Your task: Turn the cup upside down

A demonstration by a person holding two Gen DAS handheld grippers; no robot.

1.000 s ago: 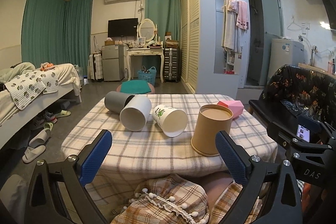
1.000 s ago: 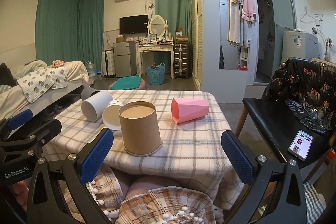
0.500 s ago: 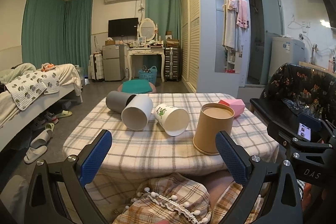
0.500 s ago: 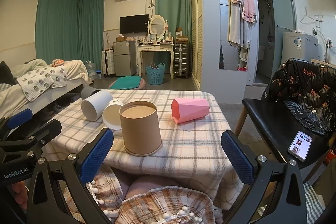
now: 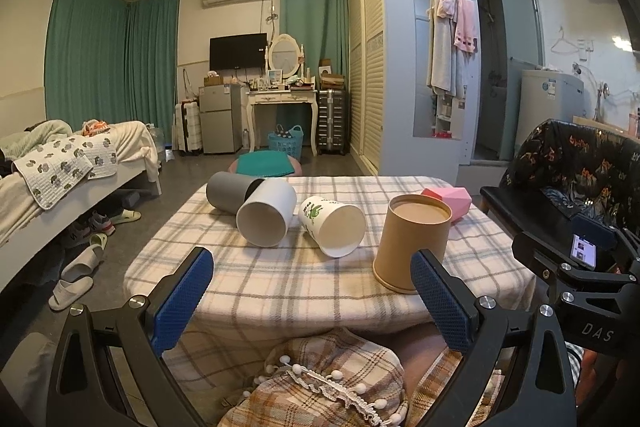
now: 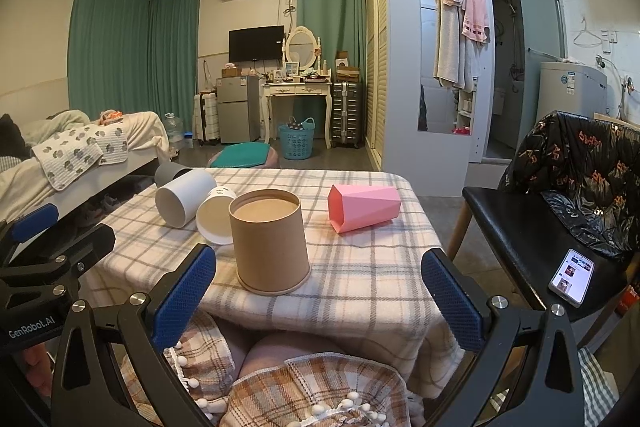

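The brown paper cup [image 6: 270, 241] stands mouth-down, wide rim flat on the checked worktop [image 6: 360, 267] near its front edge, so it looks already flipped. The other cups, white cup [image 5: 266, 217], printed cup [image 5: 332, 227], grey cup [image 5: 228, 193] and pink cup [image 6: 362, 207], lie on their sides, probably awaiting their turn. The left claw [image 5: 312, 301] and right claw [image 6: 316, 297] hover short of the worktop, both released and empty.

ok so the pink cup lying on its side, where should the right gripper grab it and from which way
Probably across the middle of the pink cup. It lies on its side on the table, open mouth at its left end, so the right gripper could come from the near side, one finger above and one below, clear of the brown cup.
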